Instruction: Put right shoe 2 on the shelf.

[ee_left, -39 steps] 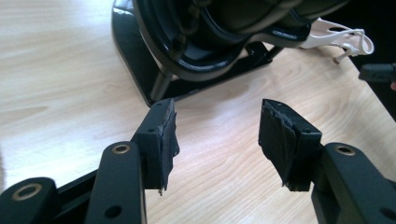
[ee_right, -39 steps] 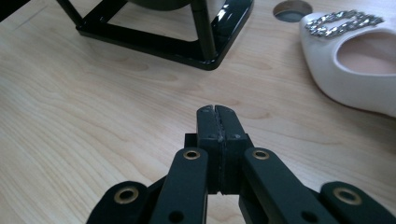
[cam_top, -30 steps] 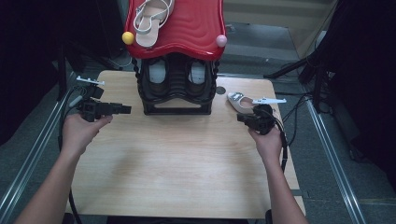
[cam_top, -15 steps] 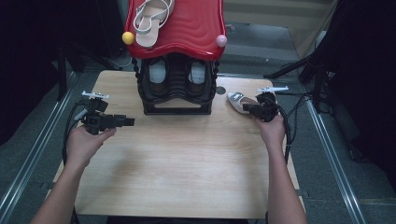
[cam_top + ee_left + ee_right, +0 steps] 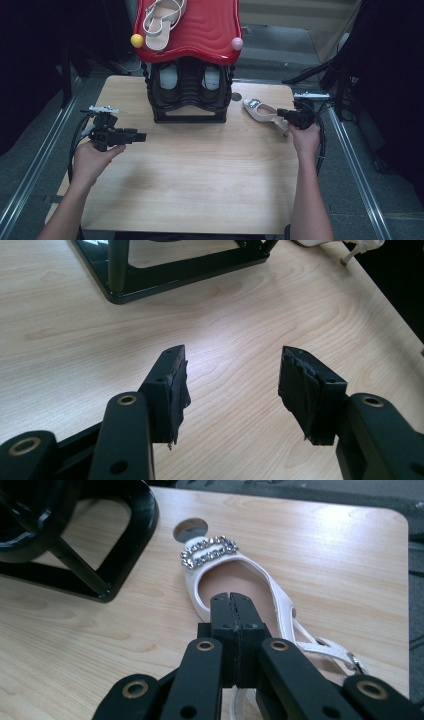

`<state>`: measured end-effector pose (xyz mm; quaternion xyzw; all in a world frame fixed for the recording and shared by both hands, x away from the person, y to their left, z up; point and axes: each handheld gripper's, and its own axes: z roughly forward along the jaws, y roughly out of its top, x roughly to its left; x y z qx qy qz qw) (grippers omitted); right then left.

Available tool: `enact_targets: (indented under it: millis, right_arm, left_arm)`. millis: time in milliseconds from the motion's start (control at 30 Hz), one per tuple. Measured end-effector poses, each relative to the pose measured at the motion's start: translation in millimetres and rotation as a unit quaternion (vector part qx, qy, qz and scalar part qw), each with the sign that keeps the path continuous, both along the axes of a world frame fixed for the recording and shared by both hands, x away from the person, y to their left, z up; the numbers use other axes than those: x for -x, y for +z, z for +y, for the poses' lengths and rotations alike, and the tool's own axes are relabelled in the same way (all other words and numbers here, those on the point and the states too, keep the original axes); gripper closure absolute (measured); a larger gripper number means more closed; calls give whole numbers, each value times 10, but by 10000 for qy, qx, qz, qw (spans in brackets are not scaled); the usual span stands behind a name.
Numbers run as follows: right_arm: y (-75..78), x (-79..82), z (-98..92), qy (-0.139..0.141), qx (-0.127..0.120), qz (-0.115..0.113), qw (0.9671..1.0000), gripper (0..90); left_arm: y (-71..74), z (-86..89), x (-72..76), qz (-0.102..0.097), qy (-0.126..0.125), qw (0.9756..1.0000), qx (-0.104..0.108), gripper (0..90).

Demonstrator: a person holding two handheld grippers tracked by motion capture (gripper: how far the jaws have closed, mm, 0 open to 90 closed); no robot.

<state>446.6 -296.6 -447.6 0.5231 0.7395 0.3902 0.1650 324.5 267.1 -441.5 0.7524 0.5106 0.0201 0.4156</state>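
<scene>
The right gripper (image 5: 234,600), jaws together and empty, has moved over the white shoe (image 5: 235,575), ready to open and grasp.

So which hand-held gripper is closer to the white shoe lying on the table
Right. The right hand-held gripper hangs shut directly over the white shoe, while the left hand-held gripper, jaws open, is across the table, left of the black rack.

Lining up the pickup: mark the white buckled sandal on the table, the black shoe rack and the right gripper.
White buckled sandal (image 5: 209,552): right gripper view, rhinestone buckle.
Black shoe rack (image 5: 188,118): high view, bottom front bar.
Right gripper (image 5: 231,599): right gripper view, closed jaw tips.
</scene>
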Motion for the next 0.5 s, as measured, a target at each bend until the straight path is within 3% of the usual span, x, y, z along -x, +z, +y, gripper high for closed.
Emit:
enact_targets:
  millis: [100,300,400,500]
  right_arm:
    - [45,36,-28,-1,95,-109,9999,900]
    - [-45,17,-168,-280,165,-31,9995,900]
    - [-140,-37,-178,-315,108,177,9993,900]
    - [-208,-77,-152,-282,51,286,9992,900]
  left_arm:
    - [-69,-26,-23,68,-80,9999,-12,455]
    - [-183,-70,-47,119,-157,9998,-67,456]
    - [-215,-71,-49,169,-184,9996,-135,456]
    - [-214,-57,-41,86,-202,9996,-204,457]
